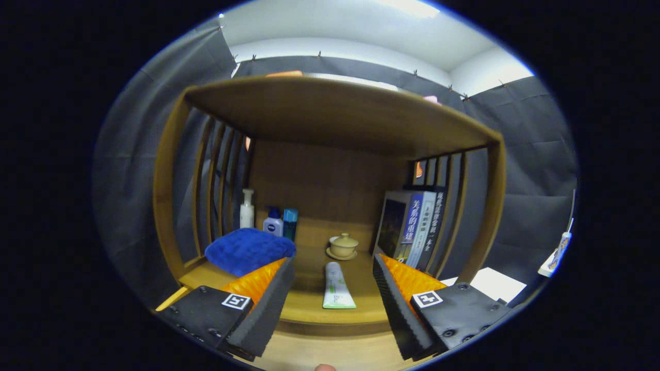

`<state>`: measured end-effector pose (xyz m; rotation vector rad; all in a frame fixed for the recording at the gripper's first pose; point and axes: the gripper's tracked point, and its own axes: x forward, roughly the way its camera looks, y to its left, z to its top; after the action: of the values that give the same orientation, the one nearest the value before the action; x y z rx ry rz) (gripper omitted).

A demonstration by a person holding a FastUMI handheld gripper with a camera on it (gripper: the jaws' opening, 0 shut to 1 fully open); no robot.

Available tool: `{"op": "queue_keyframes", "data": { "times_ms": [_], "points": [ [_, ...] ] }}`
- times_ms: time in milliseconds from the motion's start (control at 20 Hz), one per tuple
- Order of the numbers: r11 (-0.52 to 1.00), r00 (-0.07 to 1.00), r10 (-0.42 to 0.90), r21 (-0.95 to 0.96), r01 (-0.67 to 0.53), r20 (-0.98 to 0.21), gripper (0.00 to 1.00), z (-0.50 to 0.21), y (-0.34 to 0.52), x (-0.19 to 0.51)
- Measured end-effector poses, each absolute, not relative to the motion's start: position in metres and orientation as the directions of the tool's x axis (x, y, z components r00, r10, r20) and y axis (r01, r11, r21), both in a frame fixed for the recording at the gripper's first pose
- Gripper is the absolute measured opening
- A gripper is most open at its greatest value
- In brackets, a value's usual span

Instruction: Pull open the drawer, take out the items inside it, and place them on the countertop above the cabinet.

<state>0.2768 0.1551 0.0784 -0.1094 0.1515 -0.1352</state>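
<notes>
My gripper (pixel 332 261) is open, its fingers spread wide in front of the wooden cabinet's countertop (pixel 304 309). A white and green tube (pixel 336 293) lies flat on the countertop, just ahead of the fingers and in line with the gap between them; neither finger touches it. Below the countertop's front edge is a band of lighter wood (pixel 330 353); I cannot tell whether it is the drawer. A fingertip (pixel 325 367) shows at the very bottom.
On the countertop, a folded blue towel (pixel 249 250) lies beyond the left finger, with three bottles (pixel 272 221) behind it. A lidded cup on a saucer (pixel 343 246) stands at the back. Upright books (pixel 412 226) lean at the right. A wooden shelf (pixel 330 111) roofs the space.
</notes>
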Motion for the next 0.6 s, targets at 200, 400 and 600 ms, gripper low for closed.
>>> {"op": "queue_keyframes", "data": {
  "times_ms": [200,400,600],
  "points": [
    [0.982,0.982,-0.177,-0.083,0.172,-0.070,0.98,0.106,0.149,0.224],
    [0.981,0.979,-0.187,-0.065,0.183,-0.075,0.98,0.105,0.152,0.176],
    [0.980,0.980,-0.182,-0.091,0.175,-0.077,0.98,0.085,0.162,0.139]
  ]
}}
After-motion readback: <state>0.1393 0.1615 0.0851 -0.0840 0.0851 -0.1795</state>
